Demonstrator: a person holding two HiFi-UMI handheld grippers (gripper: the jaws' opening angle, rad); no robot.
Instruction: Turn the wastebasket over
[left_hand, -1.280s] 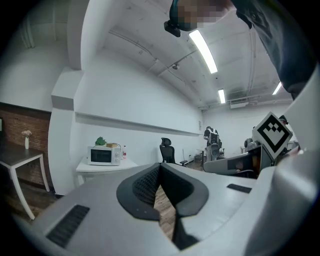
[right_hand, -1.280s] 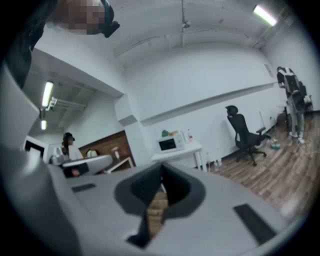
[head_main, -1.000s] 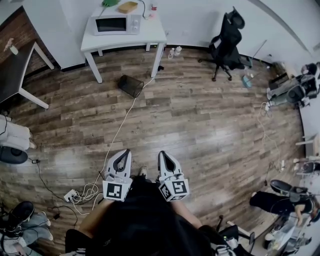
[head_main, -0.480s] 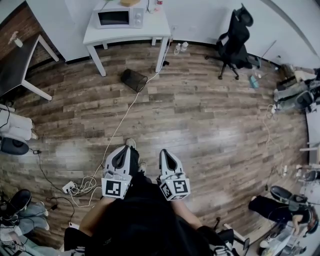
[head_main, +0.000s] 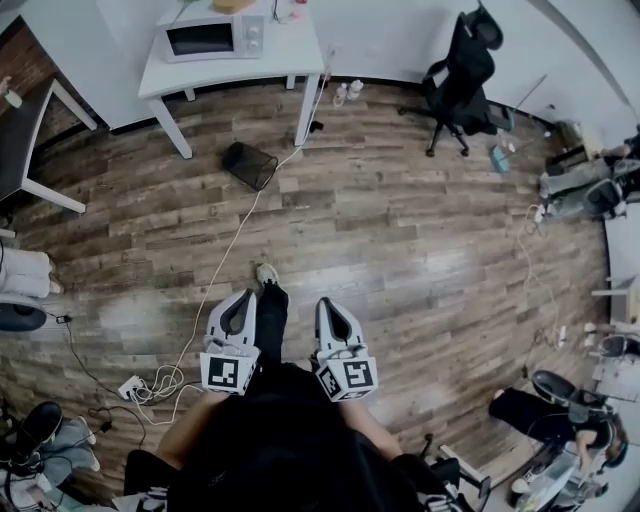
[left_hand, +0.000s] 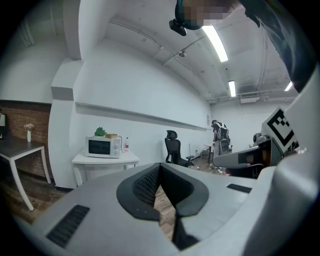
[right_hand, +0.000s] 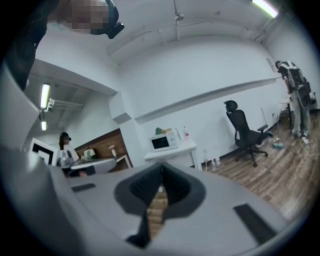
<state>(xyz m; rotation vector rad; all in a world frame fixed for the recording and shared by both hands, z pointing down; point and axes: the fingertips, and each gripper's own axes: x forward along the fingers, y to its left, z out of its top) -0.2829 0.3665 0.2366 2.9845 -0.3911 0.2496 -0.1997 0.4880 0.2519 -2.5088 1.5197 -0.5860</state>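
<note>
Both left gripper (head_main: 240, 305) and right gripper (head_main: 330, 310) ride clamped shut, empty, since the mesh wastebasket (head_main: 249, 165) sits well off at 11 o'clock.

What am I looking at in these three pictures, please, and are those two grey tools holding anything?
There is no robot: a person holds a two-jaw tool in each hand, the left gripper and the right gripper. The head view comes from a camera on the person's head, looking down at the wood floor. The two gripper views come from cameras riding on the tools, looking along their jaws. Both pairs of jaws are together and hold nothing. Ahead, a black wastebasket lies on its side by a white table that bears a microwave.
</note>
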